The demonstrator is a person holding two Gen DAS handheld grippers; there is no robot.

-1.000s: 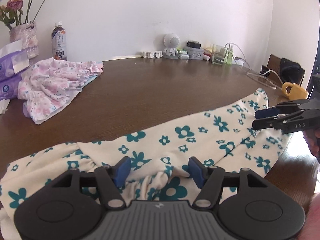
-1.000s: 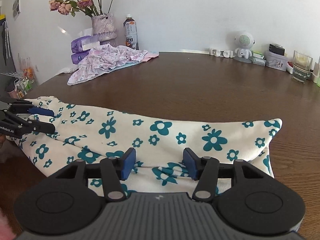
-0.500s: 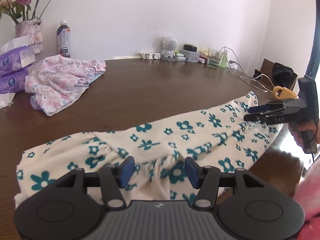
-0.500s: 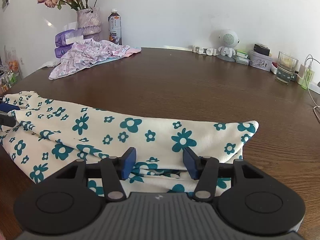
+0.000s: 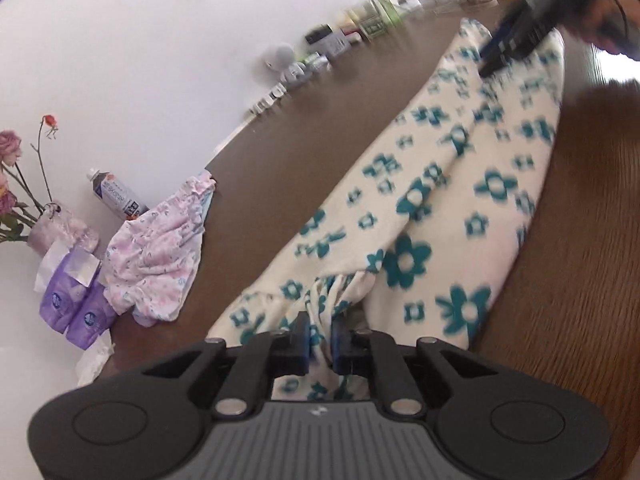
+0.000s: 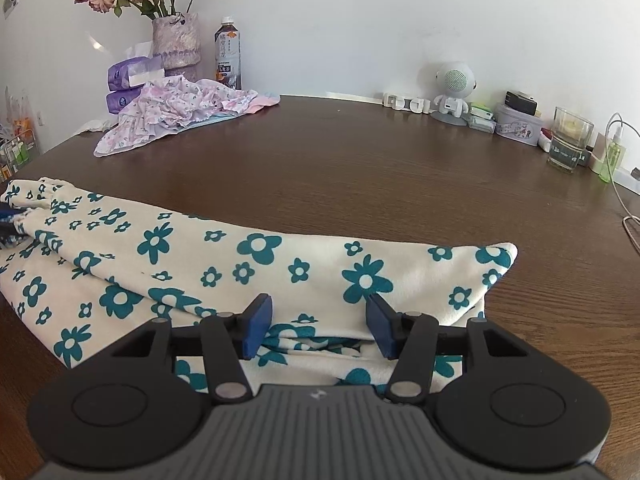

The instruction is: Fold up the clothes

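A cream garment with teal flowers (image 6: 224, 256) lies folded lengthwise along the near edge of the brown table (image 6: 360, 168). In the left wrist view, which is tilted and blurred, my left gripper (image 5: 320, 342) is shut on the gathered waistband end of the flowered garment (image 5: 424, 216). My right gripper (image 6: 316, 326) stands open over the garment's other end, its blue pads (image 6: 258, 320) on either side of the folded cloth layers. The right gripper (image 5: 516, 36) also shows far off in the left view, above the cloth, with a hand behind it.
A pink flowered garment (image 6: 176, 112) lies crumpled at the table's back left, beside purple tissue packs (image 6: 128, 84), a flower vase (image 6: 176, 40) and a drink bottle (image 6: 228, 54). A small robot-shaped speaker (image 6: 454, 88), tins, a glass (image 6: 570, 142) and cables line the back right.
My left gripper has shut on the waistband and its view has rolled sharply sideways. The right gripper has stayed open and moved closer over the cloth's end.
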